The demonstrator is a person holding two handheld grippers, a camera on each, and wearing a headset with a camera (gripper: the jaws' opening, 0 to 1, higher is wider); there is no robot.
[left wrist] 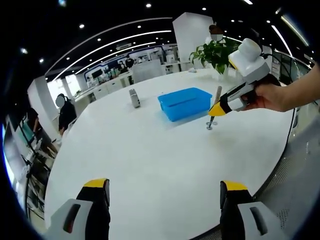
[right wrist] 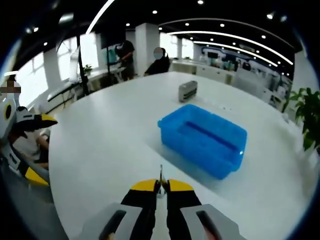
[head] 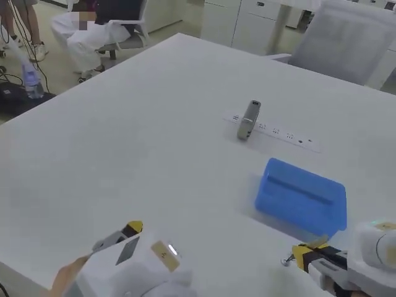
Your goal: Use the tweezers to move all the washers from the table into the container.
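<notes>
- The fingers of our right gripper (right wrist: 161, 186) clamp the tweezers (left wrist: 215, 102); we risk their tips flicking the washer (left wrist: 209, 127) across the desk (left wrist: 150, 150).
- The fingers of our left gripper (left wrist: 164, 184) stand apart.

Blue rectangular container (head: 301, 197) open, upright; tweezers (left wrist: 218, 94) near it, tilted, tip down.
</notes>
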